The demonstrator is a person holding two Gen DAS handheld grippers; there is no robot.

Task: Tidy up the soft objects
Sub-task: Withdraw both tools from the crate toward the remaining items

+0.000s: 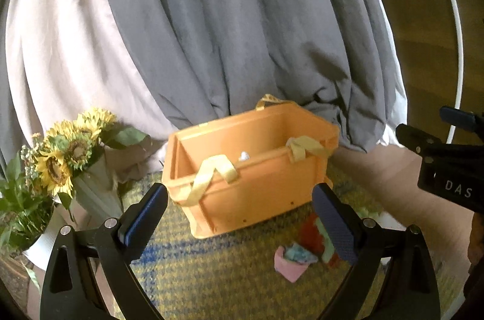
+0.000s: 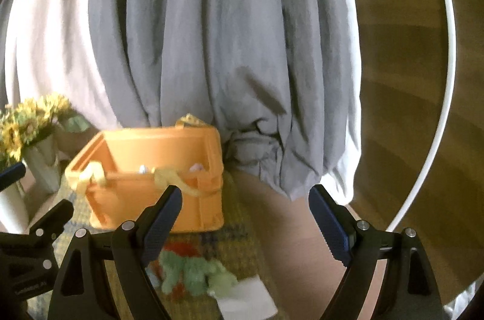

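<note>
While both claws, left gripper and right gripper, are hanging wide open and empty, green plush toy is lying on mat before orange bin; looking light, squashy; pinch mid-body.

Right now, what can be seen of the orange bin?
The orange bin is a rectangular, open-topped crate that looks like rigid moulded plastic, with a thick rim and ribbed corners. Pale yellow fabric straps drape over its near rim, and another loops up at the back. It stands upright on a yellow and blue woven mat, in front of grey drapes. Small pale items show inside; the blur hides what they are. Neither hand-held gripper touches it.
</note>
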